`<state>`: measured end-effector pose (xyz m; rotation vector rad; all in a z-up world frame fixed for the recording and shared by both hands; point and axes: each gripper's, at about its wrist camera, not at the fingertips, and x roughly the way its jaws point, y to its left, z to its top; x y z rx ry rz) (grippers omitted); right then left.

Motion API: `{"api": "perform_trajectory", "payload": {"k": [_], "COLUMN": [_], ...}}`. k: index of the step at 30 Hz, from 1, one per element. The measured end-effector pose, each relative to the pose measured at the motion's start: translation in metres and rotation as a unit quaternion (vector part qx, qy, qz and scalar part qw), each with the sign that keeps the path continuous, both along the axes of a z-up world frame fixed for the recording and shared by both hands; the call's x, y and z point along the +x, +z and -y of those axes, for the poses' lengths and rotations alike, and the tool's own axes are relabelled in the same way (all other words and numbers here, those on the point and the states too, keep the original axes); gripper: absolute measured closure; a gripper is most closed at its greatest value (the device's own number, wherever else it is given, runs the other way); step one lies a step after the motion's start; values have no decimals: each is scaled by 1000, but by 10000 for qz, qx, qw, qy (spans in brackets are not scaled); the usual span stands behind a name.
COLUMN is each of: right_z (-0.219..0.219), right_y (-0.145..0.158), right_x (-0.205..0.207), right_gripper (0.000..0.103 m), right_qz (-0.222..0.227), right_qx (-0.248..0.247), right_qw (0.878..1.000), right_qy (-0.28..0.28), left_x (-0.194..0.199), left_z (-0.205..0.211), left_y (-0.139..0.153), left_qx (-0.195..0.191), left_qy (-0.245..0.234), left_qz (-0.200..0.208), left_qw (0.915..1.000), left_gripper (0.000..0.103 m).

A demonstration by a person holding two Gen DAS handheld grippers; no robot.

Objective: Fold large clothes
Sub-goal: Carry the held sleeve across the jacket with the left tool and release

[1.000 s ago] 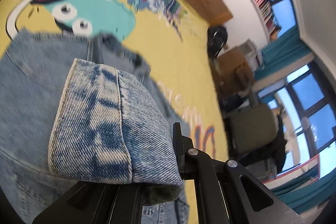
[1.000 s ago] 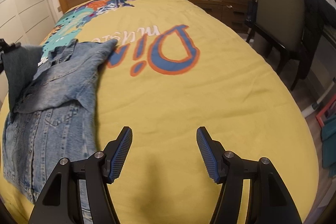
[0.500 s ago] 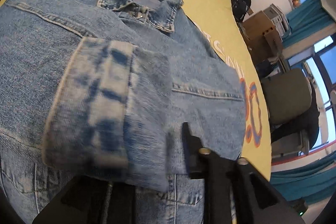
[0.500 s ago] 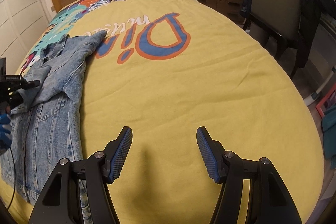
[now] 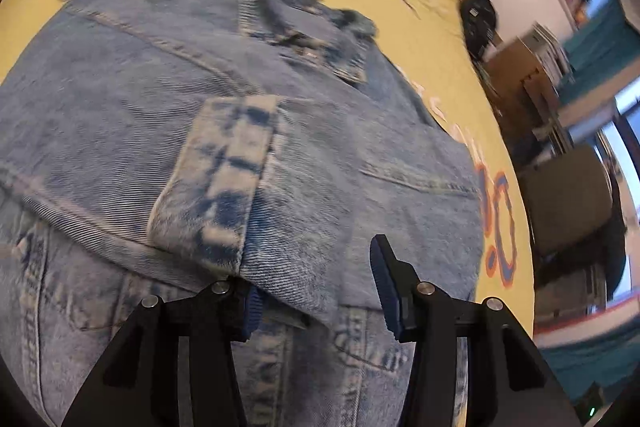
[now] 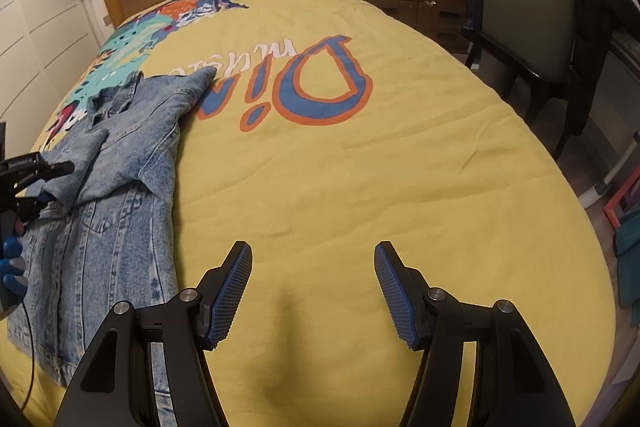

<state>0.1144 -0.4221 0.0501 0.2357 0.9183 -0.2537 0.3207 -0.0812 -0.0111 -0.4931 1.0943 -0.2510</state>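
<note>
Claw [image 5: 316,291] opening, low over jacket [image 5: 120,99]

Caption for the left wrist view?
Left gripper opening, sleeve cuff lying across the denim jacket.

The denim jacket [image 5: 132,99] is light blue with a washed, faded look, and it lies flat on the bed, its collar [image 5: 308,23] at the end far from the left tongs [image 5: 316,287]. One sleeve is folded across its front, and the mottled cuff [image 5: 224,179] lies just ahead of the opening left tongs, a corner of cloth between them. The jacket lies well to the left of the right tongs [image 6: 312,291].
</note>
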Motion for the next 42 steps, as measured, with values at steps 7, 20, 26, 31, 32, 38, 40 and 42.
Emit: {"api": "perform_trajectory", "payload": {"k": [7,20,26,31,32,38,40,42], "right_z": [7,4,-3,-5,-6,-7,-5,-3], "right_y": [-5,-8,-8,-4,-3,-1,0,-1], "right_x": [-3,2,5,7,8,6,5,4], "right_gripper": [37,37,38,37,37,38,37,37], "right_qz": [-88,-107,-119,-110,-105,-97,-95,-97], "right_qx": [-16,-1,-8,-53,-56,-83,-79,-70], "right_qw": [10000,9999,9999,9999,9999,9998,9998,9999], "right_qy": [-39,-2,83,114,115,142,123,98], "left_x": [7,2,-11,-15,-15,-19,-18,-18], "left_z": [27,78,114,108,111,132,134,137], "left_y": [12,8,0,-6,-6,-2,-1,1], "left_qx": [-124,734,1969,1973,2055,2431,2430,2513], "left_qy": [-280,-1268,-1941,-1948,-1977,-2108,-2095,-2100], "left_qz": [223,410,770,811,840,1041,1043,1036], "left_qw": [9993,9884,9579,9574,9548,9411,9414,9391], "left_gripper": [62,53,51,49,49,37,34,33]}}
